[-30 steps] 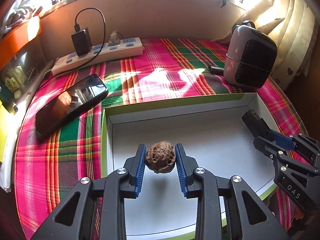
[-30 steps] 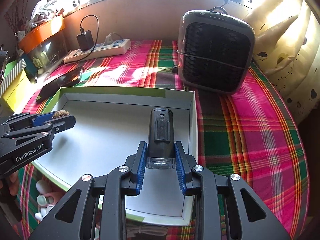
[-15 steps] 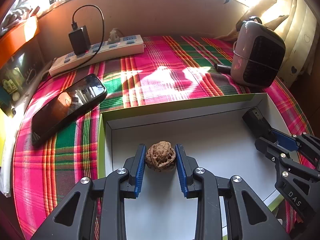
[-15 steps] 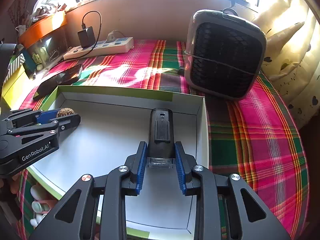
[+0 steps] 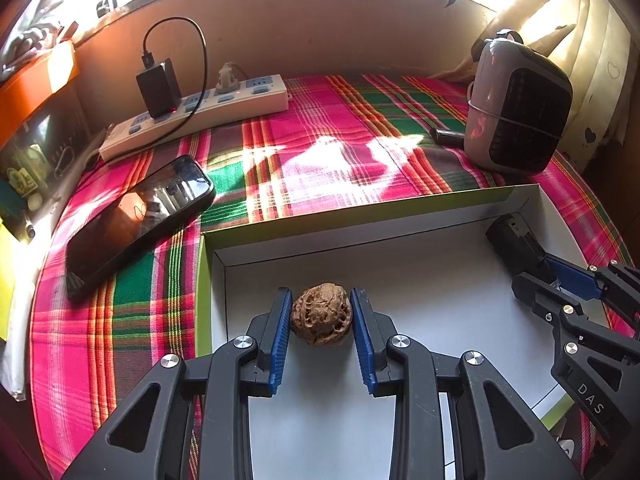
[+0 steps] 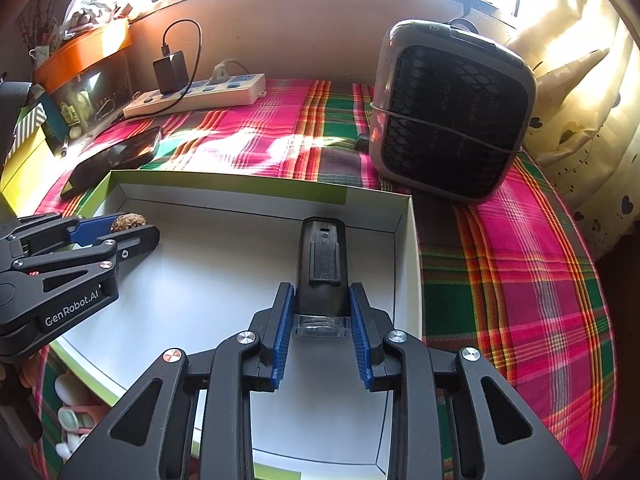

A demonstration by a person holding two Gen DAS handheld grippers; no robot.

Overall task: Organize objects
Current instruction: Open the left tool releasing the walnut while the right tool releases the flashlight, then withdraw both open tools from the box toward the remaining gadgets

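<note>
A wrinkled brown walnut [image 5: 321, 314] sits between the blue pads of my left gripper [image 5: 321, 296], which is shut on it. The nut hangs low over the near-left corner of a white box [image 5: 360, 236] with green outer walls; I cannot tell if it touches the floor. My right gripper [image 6: 321, 292] is shut on a black torch-like device [image 6: 322, 256] with a clear lens end, lying along the box floor near the right wall [image 6: 406, 248]. Each view shows the other gripper: the right one [image 5: 536, 276] with the device [image 5: 514, 240], the left one [image 6: 136, 228] with the walnut [image 6: 128, 222].
A black phone [image 5: 136, 220] lies on the plaid cloth left of the box. Behind it runs a white power strip [image 5: 200, 116] with a black charger plugged in. A grey fan heater [image 6: 452, 112] stands at the back right, before a curtain [image 6: 580, 80]. Orange and yellow boxes line the left edge.
The walnut has sunk toward the box floor and its shadow has drawn in under it. Both grippers have kept their grips and shifted only slightly.
</note>
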